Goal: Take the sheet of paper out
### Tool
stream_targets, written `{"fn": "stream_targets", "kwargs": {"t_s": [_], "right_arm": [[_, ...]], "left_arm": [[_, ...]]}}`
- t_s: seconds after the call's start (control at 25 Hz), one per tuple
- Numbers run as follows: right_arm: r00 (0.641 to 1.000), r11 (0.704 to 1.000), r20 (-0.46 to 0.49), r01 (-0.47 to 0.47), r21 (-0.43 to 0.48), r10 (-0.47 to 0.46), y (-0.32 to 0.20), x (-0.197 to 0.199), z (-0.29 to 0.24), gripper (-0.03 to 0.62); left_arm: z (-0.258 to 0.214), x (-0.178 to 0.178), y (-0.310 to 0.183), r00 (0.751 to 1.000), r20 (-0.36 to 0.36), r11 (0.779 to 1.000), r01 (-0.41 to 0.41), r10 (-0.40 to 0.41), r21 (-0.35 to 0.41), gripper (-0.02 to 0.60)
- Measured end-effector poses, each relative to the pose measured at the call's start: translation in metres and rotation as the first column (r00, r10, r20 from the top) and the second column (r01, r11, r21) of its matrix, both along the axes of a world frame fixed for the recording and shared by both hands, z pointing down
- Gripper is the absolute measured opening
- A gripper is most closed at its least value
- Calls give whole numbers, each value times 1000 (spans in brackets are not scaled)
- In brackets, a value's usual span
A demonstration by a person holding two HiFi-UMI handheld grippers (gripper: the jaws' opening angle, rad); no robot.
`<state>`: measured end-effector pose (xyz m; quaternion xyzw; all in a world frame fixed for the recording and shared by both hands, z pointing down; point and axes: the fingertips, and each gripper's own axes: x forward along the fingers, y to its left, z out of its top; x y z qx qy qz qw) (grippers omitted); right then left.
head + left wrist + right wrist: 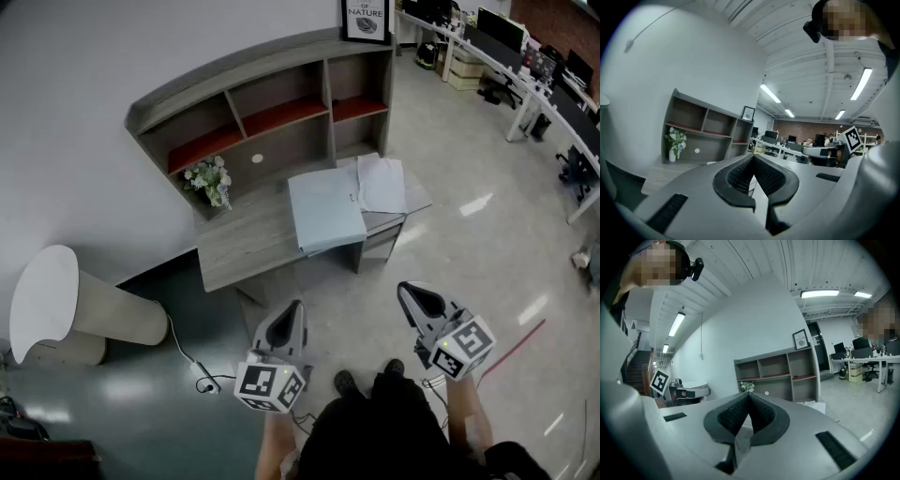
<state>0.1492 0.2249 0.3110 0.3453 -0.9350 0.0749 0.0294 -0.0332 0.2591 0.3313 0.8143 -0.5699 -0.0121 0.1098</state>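
Note:
On the grey desk (239, 246) ahead lies a pale blue folder (325, 208), with white sheets of paper (382, 182) beside it at the desk's right end. The paper's edge shows small in the right gripper view (813, 405). My left gripper (295, 307) and right gripper (403, 290) are held side by side over the floor, well short of the desk. Both are shut with nothing between the jaws, tips meeting in the left gripper view (753, 157) and in the right gripper view (748, 394).
A shelf unit (272, 108) rises behind the desk, with a vase of flowers (212, 180) at its left. A white round-topped stand (66, 307) sits at the left, a cable and plug (200, 371) on the floor. Office desks and chairs (525, 70) line the far right.

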Motion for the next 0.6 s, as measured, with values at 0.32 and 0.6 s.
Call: {"fn": "stream_targets", "kwargs": {"t_s": [0.32, 0.6], "right_arm": [[1000, 1000, 2, -9, 14, 9, 4, 4, -4, 12], [1000, 1000, 11, -15, -24, 15, 10, 1, 4, 12]], "left_arm": [[-3, 6, 2, 1000, 13, 1000, -23, 23, 4, 12], [0, 3, 9, 999, 18, 1000, -29, 29, -2, 12]]}}
